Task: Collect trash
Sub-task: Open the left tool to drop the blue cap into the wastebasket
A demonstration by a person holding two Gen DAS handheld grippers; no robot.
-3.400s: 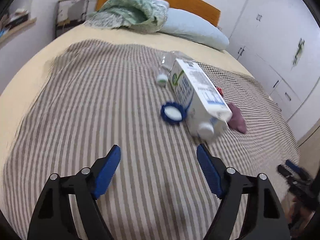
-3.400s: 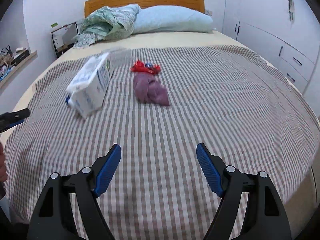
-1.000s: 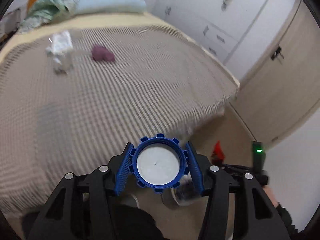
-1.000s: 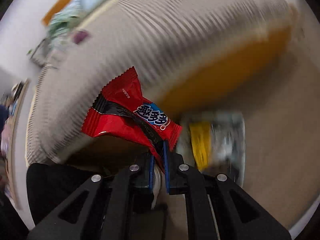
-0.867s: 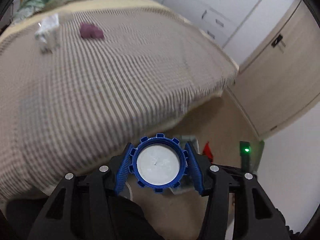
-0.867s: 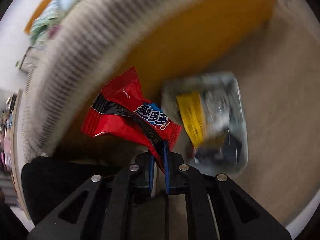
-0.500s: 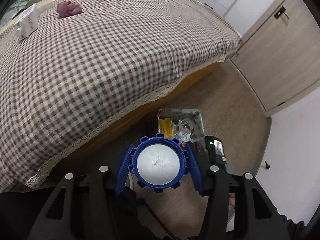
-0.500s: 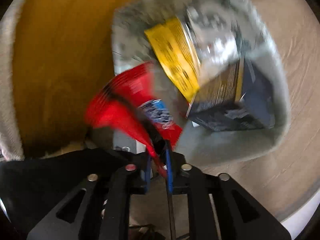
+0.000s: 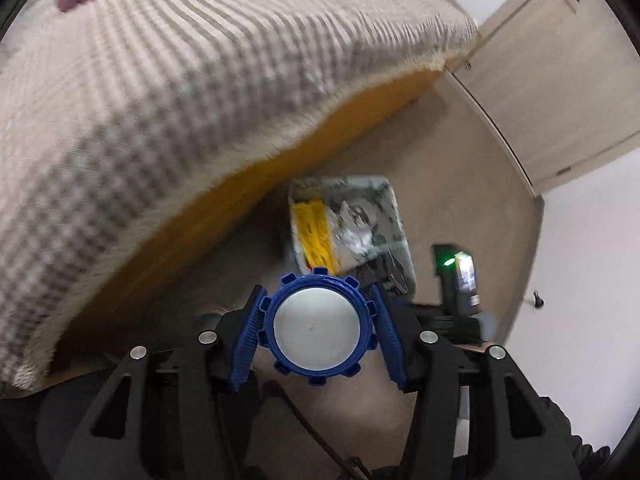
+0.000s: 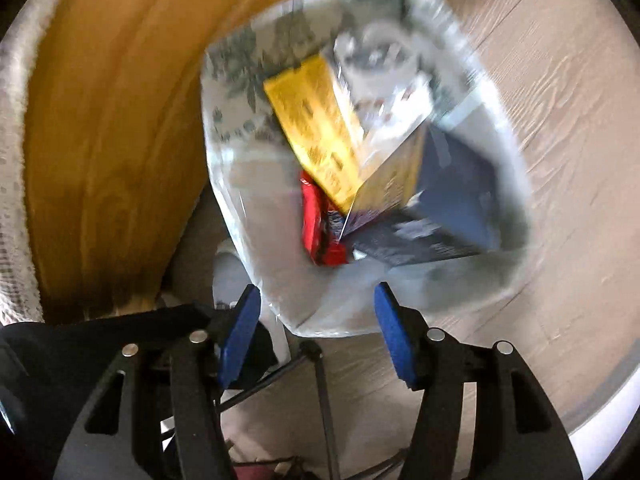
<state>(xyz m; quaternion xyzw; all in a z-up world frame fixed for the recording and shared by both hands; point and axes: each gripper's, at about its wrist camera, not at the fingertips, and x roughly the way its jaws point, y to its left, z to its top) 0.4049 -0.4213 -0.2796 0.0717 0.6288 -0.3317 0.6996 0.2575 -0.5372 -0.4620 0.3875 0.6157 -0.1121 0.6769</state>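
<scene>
Left claw (image 9: pixel 316 330) pinching blue lid (image 9: pixel 316 328); trash bin (image 9: pixel 394 216) just above centre frame. Right claw (image 10: pixel 316 320) just spread, empty; red wrapper (image 10: pixel 318 224) inside bin.

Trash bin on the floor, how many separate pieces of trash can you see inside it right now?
3 at least: a red snack wrapper low at the near side, a yellow package above it, and a dark blue box to the right. More may be hidden underneath in the bin.
</scene>
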